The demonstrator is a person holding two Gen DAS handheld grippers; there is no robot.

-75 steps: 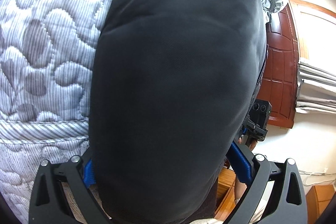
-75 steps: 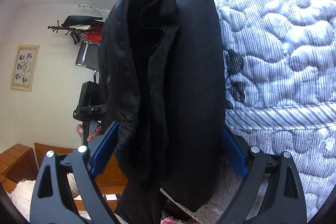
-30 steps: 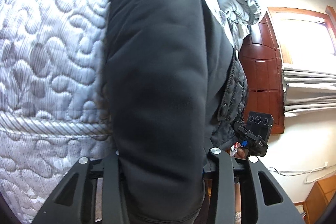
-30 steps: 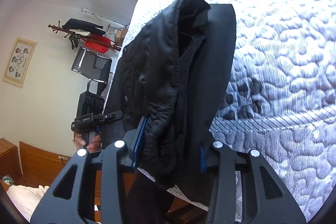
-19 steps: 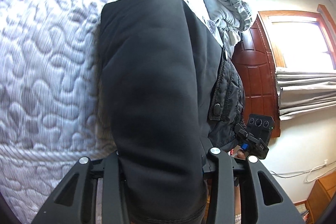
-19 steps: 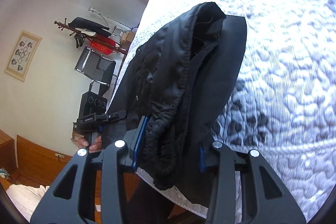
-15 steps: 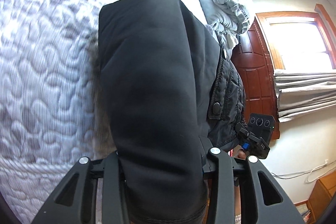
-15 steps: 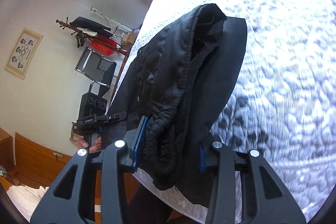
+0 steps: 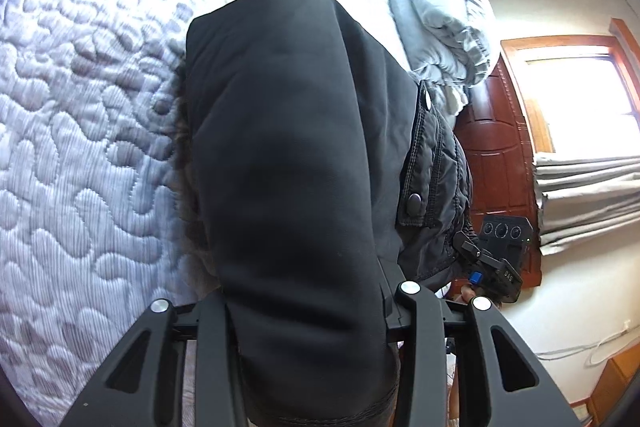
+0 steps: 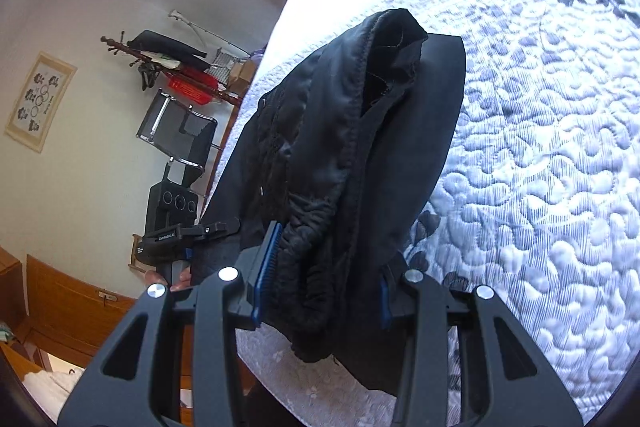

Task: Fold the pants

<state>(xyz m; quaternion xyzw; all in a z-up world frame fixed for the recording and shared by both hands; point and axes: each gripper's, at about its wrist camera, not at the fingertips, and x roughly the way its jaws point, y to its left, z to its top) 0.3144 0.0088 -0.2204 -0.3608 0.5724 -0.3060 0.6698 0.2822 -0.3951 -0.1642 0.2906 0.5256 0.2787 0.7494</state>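
Pants (image 9: 288, 163): black, bunched, held up over the quilted bed (image 9: 80, 147), not lying flat yet. Left gripper (image 9: 308, 307) fingers narrow, clamped on smooth leg fabric; right gripper (image 10: 320, 291) likewise, on the gathered waistband. Long axis runs fwd from both sets of fingers toward the bed's far side. Both hands equally near; garment spans btwn them.

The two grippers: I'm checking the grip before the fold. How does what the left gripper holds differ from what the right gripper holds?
The left gripper clamps a smooth, flat fold of the black pants, while the right gripper clamps a bunched, gathered edge with stitching showing. Blue pads show beside the cloth on the right gripper; on the left gripper the cloth hides them. Both are shut on the same pants above the quilted bed.
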